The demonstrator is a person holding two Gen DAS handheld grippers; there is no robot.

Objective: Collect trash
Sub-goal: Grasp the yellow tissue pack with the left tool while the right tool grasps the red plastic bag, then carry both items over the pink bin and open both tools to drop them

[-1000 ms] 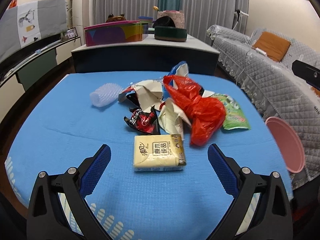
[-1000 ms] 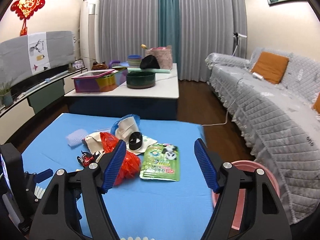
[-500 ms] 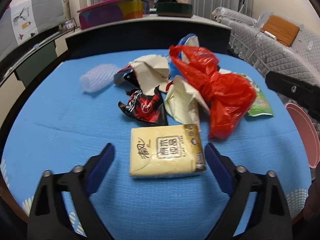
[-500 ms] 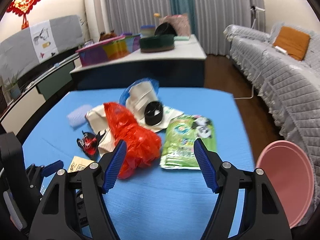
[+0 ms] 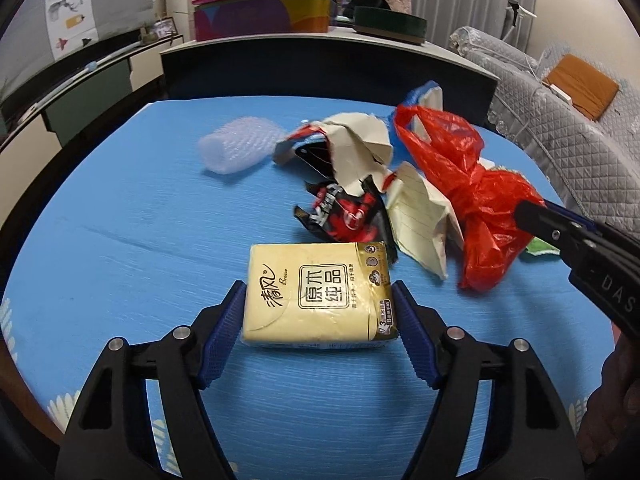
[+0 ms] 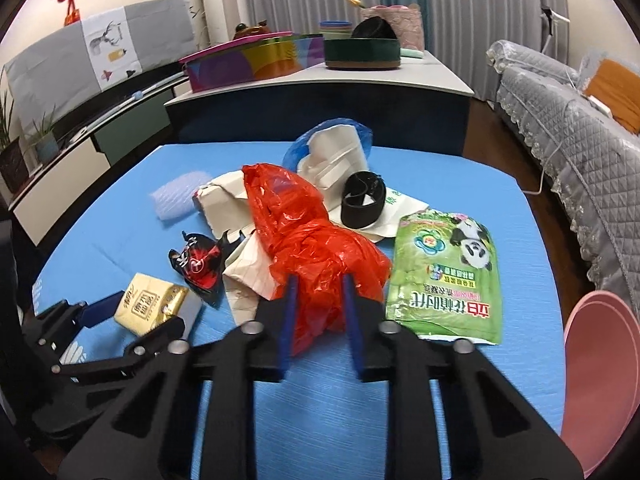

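Note:
A yellow tissue pack (image 5: 318,290) lies on the blue table (image 5: 120,216). My left gripper (image 5: 319,298) is shut on its two sides; it also shows in the right wrist view (image 6: 150,306). A red plastic bag (image 6: 312,248) lies in the trash pile. My right gripper (image 6: 317,286) is shut on the bag's near end. Beside the bag lie a green panda pouch (image 6: 452,276), a black-red wrapper (image 5: 346,216), cream paper scraps (image 5: 420,220), a bubble-wrap roll (image 5: 240,144) and a black band (image 6: 362,200).
A pink basin (image 6: 600,376) stands off the table's right edge. A grey quilted sofa (image 6: 580,120) runs along the right. A dark counter (image 6: 360,92) with boxes stands behind the table.
Both grippers moved forward and down and closed: the left onto the tissue pack, the right onto the red bag.

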